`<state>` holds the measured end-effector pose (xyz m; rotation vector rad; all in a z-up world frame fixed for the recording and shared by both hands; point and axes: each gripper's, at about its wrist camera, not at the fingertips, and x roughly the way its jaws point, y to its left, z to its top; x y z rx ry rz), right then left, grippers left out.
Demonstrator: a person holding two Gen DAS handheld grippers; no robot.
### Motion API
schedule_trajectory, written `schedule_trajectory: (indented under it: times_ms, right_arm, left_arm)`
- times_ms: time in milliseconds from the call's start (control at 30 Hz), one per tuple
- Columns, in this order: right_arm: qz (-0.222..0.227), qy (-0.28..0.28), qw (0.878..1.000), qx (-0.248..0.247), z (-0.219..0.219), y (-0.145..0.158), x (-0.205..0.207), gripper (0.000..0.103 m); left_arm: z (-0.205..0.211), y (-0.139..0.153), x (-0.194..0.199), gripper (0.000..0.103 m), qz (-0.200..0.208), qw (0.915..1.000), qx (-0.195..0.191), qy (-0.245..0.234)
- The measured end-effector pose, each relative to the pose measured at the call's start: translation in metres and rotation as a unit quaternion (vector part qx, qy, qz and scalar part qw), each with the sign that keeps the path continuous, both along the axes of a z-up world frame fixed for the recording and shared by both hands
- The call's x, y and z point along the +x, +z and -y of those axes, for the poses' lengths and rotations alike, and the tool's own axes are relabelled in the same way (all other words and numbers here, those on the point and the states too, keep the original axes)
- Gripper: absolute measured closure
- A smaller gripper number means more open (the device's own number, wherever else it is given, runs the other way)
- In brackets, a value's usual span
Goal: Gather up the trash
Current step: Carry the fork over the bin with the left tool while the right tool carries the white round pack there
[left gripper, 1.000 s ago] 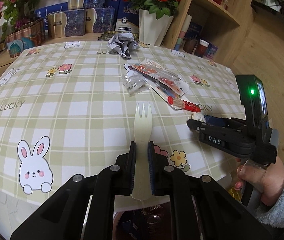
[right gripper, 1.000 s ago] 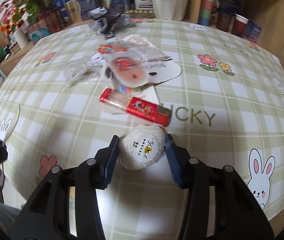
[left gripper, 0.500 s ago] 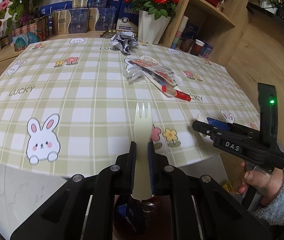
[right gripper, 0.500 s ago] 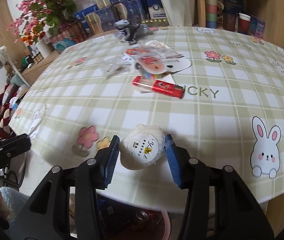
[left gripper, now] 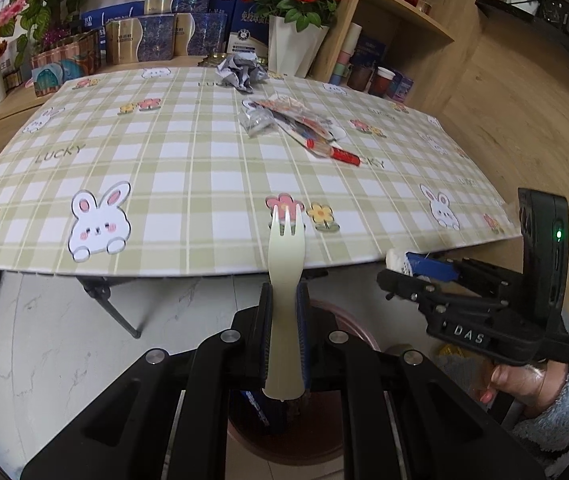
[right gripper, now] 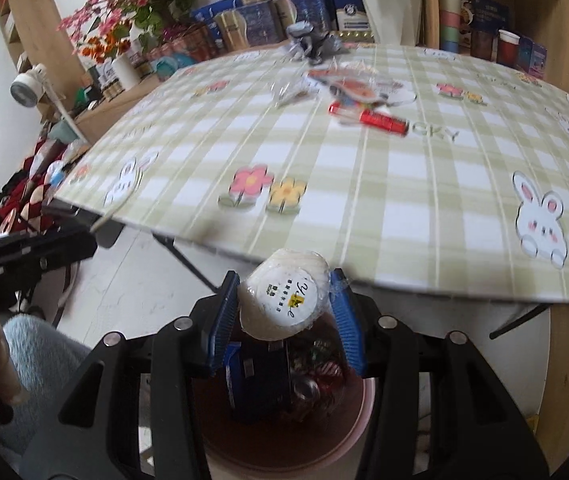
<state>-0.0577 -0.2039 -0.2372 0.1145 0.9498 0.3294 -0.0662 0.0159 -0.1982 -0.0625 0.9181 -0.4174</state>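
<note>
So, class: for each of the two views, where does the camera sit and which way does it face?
Left wrist: on the left gripper, facing the table past the fork; the right gripper and hand show.
Right wrist: on the right gripper, holding the wrapped round packet over the bin; the left gripper's body shows.
Shared: table, red wrapper.

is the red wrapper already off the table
No, the red wrapper lies on the checked tablecloth, near the clear packaging.

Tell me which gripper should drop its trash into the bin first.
Right. Its gripper holds the wrapped cake directly above the open bin. The left gripper holds the fork nearer the bin's edge.
</note>
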Motion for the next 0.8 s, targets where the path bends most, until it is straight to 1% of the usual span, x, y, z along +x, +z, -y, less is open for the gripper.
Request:
schedule_trajectory:
  times_ms: [67, 167, 333, 467, 567, 600, 667, 700, 733, 800]
  right_arm:
    - [-0.007, 0.001, 1.0, 0.001, 0.002, -0.005, -0.008, 0.055]
    - [-0.011, -0.003, 1.0, 0.003, 0.007, -0.008, -0.015, 0.055]
    - [-0.009, -0.008, 1.0, 0.006, 0.016, -0.008, -0.016, 0.055]
    - [-0.005, -0.007, 1.0, 0.003, 0.02, -0.007, -0.016, 0.055]
    - [-0.006, -0.01, 1.0, 0.003, 0.023, -0.008, -0.015, 0.055]
    - [-0.007, -0.011, 1.0, 0.003, 0.024, -0.008, -0.015, 0.055]
    - [-0.009, -0.013, 1.0, 0.003, 0.026, -0.01, -0.014, 0.055]
    - [-0.011, -0.014, 1.0, 0.004, 0.027, -0.011, -0.014, 0.055]
    - [-0.013, -0.016, 1.0, 0.005, 0.027, -0.012, -0.014, 0.055]
    - [-0.015, -0.017, 1.0, 0.005, 0.027, -0.013, -0.014, 0.055]
  left_arm:
    - [0.002, -0.006, -0.004, 0.091, -0.009, 0.9999, 0.001, -0.004]
    - [0.007, -0.023, -0.007, 0.091, -0.035, 0.9993, 0.001, -0.015]
    - [0.02, -0.06, 0.0, 0.091, -0.103, 0.9939, -0.014, -0.035]
    - [0.031, -0.079, 0.007, 0.091, -0.135, 0.9897, -0.018, -0.044]
    - [0.037, -0.086, 0.01, 0.091, -0.152, 0.9869, -0.021, -0.05]
    - [0.038, -0.089, 0.011, 0.089, -0.156, 0.986, -0.027, -0.052]
    - [0.041, -0.091, 0.01, 0.079, -0.162, 0.9846, -0.031, -0.057]
    - [0.041, -0.092, 0.009, 0.067, -0.165, 0.984, -0.033, -0.059]
    - [0.041, -0.092, 0.008, 0.059, -0.165, 0.9837, -0.038, -0.06]
    - [0.04, -0.09, 0.008, 0.053, -0.161, 0.9845, -0.04, -0.056]
